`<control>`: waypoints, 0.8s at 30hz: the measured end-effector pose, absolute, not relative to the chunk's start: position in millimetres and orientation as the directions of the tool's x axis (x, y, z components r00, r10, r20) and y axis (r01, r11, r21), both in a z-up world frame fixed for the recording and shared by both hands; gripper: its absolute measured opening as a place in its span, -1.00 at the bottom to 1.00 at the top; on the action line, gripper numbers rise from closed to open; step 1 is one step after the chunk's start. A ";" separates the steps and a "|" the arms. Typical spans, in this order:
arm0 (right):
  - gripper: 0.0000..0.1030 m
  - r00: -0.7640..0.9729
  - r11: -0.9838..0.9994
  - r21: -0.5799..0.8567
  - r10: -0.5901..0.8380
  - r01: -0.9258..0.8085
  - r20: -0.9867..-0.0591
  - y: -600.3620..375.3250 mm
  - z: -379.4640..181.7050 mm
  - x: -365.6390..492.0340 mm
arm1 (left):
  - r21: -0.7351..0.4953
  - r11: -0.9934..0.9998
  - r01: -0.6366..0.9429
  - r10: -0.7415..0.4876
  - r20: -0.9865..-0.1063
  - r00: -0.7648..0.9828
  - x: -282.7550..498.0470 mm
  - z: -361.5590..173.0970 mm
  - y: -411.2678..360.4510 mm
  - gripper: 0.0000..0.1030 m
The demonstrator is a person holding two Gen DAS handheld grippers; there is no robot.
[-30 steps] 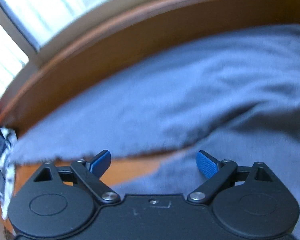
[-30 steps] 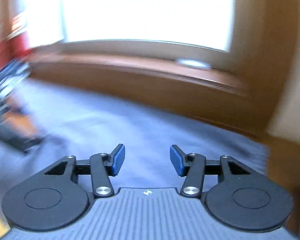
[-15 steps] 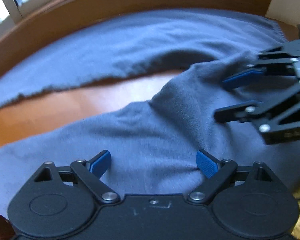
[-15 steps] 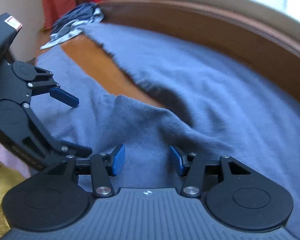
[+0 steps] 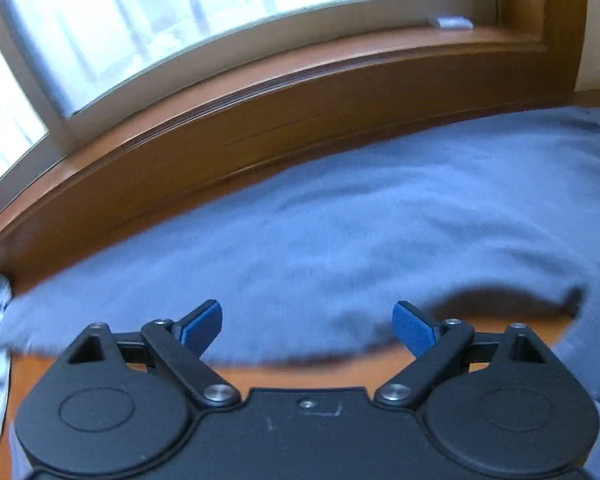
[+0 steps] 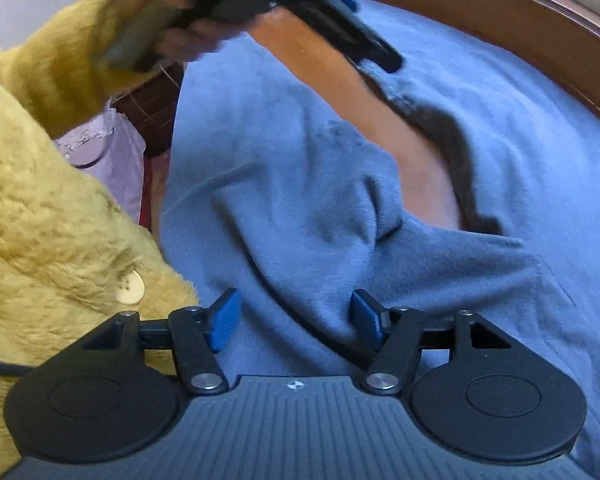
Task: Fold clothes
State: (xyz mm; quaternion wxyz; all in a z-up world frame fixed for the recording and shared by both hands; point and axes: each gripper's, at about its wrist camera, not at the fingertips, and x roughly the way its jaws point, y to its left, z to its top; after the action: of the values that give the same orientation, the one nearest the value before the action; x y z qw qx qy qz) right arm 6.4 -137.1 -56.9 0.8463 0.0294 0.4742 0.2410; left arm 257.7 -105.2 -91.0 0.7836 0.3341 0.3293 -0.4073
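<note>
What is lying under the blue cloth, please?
The blue cloth lies on a wooden surface, bare only in the gap between the two folds and along the near edge in the left view. What else it covers cannot be seen.

No readable text, label, brand, number or sign in either view. Right hand-held gripper [image 6: 296, 318] body carries only small round crosshair mark, no lettering. Left hand-held gripper [image 5: 307, 326] body shows faint scratches, no characters.
</note>
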 end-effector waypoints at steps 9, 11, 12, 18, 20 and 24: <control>0.21 0.638 0.945 0.225 0.326 -0.237 -0.698 -176.7 -30.6 51.7 | 0.270 0.368 0.890 -0.363 -0.839 0.405 300.0 -116.7 -162.6 0.85; 0.16 0.605 0.955 0.164 0.285 -0.248 -0.744 -171.8 -43.4 68.6 | 0.284 0.349 0.893 -0.367 -0.835 0.409 301.0 -117.5 -166.9 0.87; 0.14 0.594 0.960 0.120 0.251 -0.251 -0.764 -169.7 -48.8 75.0 | 0.293 0.341 0.893 -0.369 -0.833 0.413 300.5 -117.7 -166.4 0.91; 0.23 0.533 0.945 0.242 0.324 -0.219 -0.782 -188.9 -63.7 83.7 | 0.344 0.296 0.891 -0.381 -0.813 0.441 295.7 -119.7 -149.7 0.95; 0.34 0.490 0.914 0.281 0.396 -0.292 -0.776 -182.4 -63.5 78.3 | 0.348 0.291 0.891 -0.390 -0.808 0.442 296.3 -121.3 -139.1 1.00; 0.32 0.514 0.903 0.266 0.413 -0.337 -0.752 -182.2 -54.2 68.7 | 0.320 0.321 0.891 -0.387 -0.815 0.432 304.2 -121.5 -121.9 1.00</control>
State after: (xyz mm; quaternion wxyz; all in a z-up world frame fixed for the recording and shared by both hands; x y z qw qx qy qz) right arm 68.7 -182.2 -54.2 0.8690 0.0431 0.4431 0.2159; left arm 304.2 -121.9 -121.5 0.7479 0.3960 0.3184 -0.4272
